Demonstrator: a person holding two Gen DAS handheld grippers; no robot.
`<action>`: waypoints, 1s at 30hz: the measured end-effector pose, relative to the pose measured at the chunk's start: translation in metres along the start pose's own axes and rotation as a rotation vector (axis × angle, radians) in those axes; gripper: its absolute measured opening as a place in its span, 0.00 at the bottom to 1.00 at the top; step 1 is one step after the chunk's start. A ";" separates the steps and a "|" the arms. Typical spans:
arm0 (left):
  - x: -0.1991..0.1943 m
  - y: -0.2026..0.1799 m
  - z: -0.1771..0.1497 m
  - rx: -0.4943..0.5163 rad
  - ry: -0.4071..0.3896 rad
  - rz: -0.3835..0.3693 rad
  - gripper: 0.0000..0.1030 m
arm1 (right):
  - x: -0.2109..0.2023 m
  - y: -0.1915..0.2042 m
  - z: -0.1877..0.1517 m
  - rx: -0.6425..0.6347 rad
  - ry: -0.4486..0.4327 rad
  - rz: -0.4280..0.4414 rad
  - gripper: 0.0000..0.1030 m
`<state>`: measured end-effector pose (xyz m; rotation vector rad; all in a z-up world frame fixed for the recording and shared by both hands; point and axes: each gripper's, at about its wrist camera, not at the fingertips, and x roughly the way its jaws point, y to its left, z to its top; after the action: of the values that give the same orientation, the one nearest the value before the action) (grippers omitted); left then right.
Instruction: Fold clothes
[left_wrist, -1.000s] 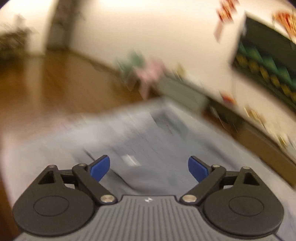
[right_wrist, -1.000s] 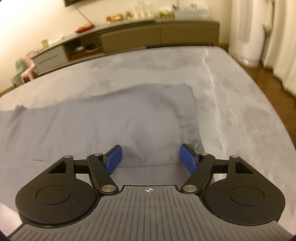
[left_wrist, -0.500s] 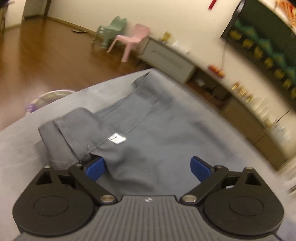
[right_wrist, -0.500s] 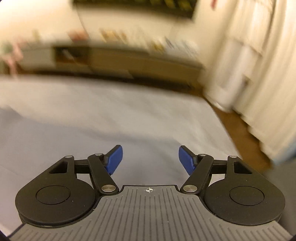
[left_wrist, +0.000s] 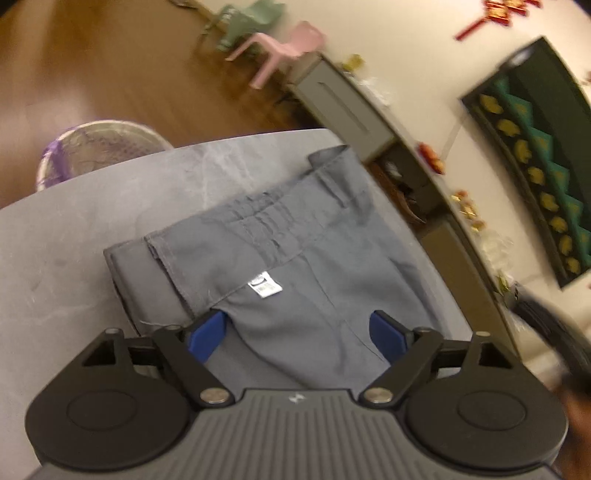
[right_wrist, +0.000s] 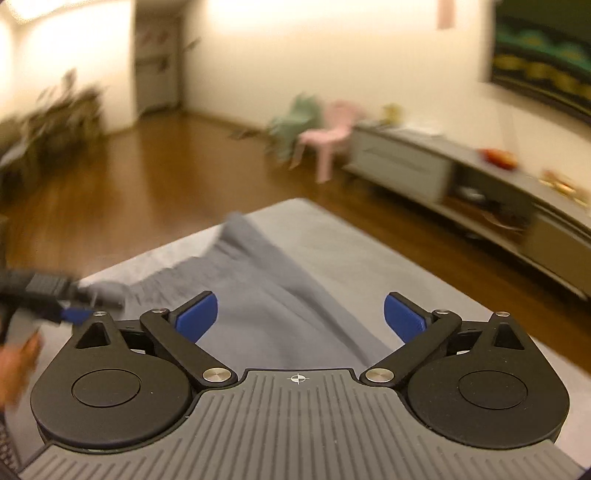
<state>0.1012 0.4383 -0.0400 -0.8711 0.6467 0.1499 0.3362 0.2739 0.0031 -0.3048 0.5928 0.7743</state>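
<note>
A grey garment (left_wrist: 295, 258) with a pleated waistband and a white label (left_wrist: 264, 284) lies partly folded on the grey table (left_wrist: 74, 258). My left gripper (left_wrist: 299, 332) hovers low over its near part. Its jaws stand wide and are closing, with cloth below and between them and the left fingertip (left_wrist: 207, 332) at the folded edge; the pads do not press. My right gripper (right_wrist: 301, 317) is above the same garment (right_wrist: 266, 295), its jaws opening with nothing held. The left gripper (right_wrist: 74, 314) shows blurred at the right wrist view's left edge, with a hand.
A woven basket (left_wrist: 99, 147) stands on the wooden floor by the table's far left corner. Pink chair (right_wrist: 328, 136) and green chair (right_wrist: 295, 118) stand by the wall next to a long low cabinet (right_wrist: 406, 158). A plant (right_wrist: 55, 122) is at far left.
The right gripper swung fast from the table's right part to the garment's waistband end and its jaws widened. The left gripper moved in closer over the garment, and its jaws narrowed slightly.
</note>
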 end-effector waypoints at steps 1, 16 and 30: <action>-0.009 0.001 0.001 -0.008 -0.004 -0.116 0.84 | 0.033 0.010 0.014 -0.034 0.046 0.020 0.94; -0.069 0.034 0.017 -0.052 -0.169 -0.241 0.88 | 0.170 0.053 0.051 -0.263 0.291 0.262 0.00; -0.043 -0.002 0.010 0.095 -0.099 -0.031 0.87 | 0.220 0.062 0.072 -0.366 0.238 0.093 0.86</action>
<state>0.0720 0.4497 -0.0088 -0.7764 0.5435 0.1327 0.4431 0.4737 -0.0748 -0.7173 0.6906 0.9443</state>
